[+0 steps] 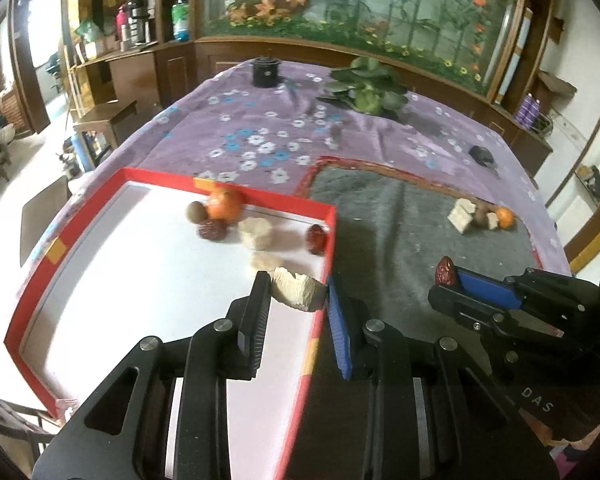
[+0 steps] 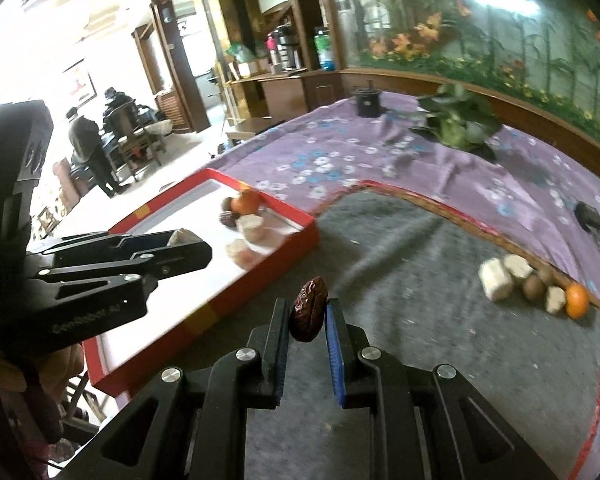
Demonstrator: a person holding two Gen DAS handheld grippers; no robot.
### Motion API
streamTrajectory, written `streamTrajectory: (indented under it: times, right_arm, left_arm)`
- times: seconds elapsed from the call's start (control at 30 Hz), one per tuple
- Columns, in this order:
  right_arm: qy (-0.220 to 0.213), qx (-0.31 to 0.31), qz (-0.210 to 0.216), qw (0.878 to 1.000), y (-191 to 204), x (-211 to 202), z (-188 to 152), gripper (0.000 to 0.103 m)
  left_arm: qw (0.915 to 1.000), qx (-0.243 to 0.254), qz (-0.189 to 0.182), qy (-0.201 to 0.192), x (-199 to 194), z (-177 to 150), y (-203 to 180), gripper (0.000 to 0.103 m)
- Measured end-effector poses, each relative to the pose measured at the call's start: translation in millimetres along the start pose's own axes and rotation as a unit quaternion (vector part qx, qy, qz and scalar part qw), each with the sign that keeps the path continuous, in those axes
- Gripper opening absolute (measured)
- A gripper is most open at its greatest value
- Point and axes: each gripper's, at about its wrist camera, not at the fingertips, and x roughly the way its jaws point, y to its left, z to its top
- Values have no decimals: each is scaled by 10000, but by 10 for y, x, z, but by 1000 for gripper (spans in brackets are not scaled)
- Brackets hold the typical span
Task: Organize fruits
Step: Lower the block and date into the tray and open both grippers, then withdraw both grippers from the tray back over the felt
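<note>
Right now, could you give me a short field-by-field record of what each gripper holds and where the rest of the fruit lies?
left gripper: shut on a pale ridged piece, above the red tray
right gripper: shut on a dried red date, above the grey mat
in tray: orange, dates, pale chunks
on mat: another orange, pale chunks, brown fruits

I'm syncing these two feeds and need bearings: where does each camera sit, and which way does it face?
Left wrist: on the left gripper, looking down along its fingers, shut on a pale chunk over the red tray; the right gripper shows at right.
Right wrist: on the right gripper, shut on a red date above the grey mat; the left gripper shows at left.
Shared: tray, mat, purple cloth.
</note>
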Motion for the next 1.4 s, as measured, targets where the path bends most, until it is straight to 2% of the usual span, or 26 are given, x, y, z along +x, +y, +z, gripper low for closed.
streamTrajectory:
  times: [0.37, 0.7, 1.03, 1.13, 1.2, 1.23, 1.27, 1.3, 1.4]
  right_arm:
    - [96, -402, 395, 9984, 469, 301, 306, 17]
    - [543, -651, 720, 9938, 769, 801, 395, 17]
    - [794, -571, 633, 9932, 766, 1158, 411, 17]
    - [718, -571, 540, 9943, 759, 1193, 393, 17]
    - [704, -596, 558, 9942, 760, 1192, 389, 22]
    - [697, -614, 580, 9940, 763, 1186, 387, 26]
    - [686, -617, 629, 9937, 766, 1174, 384, 35]
    - [666, -586, 700, 9936, 764, 1141, 382, 42]
    - [598, -510, 713, 9944, 747, 1049, 366, 43]
  left_arm:
    - [9984, -479, 295, 90, 32, -54, 520, 27]
    - [9953, -782, 522, 212, 183, -22, 789, 27]
    - [9942, -814, 585, 401, 378, 87, 809, 27]
    - [9933, -863, 618, 456, 427, 83, 805, 27]
    - [9930, -890, 605, 489, 449, 75, 804, 37]
    - [9929, -905, 613, 474, 445, 70, 807, 49]
    - [9928, -926, 626, 429, 429, 67, 813, 54]
    - [9927, -956, 628, 370, 400, 65, 821, 54]
    - [9923, -1014, 633, 331, 349, 79, 825, 55]
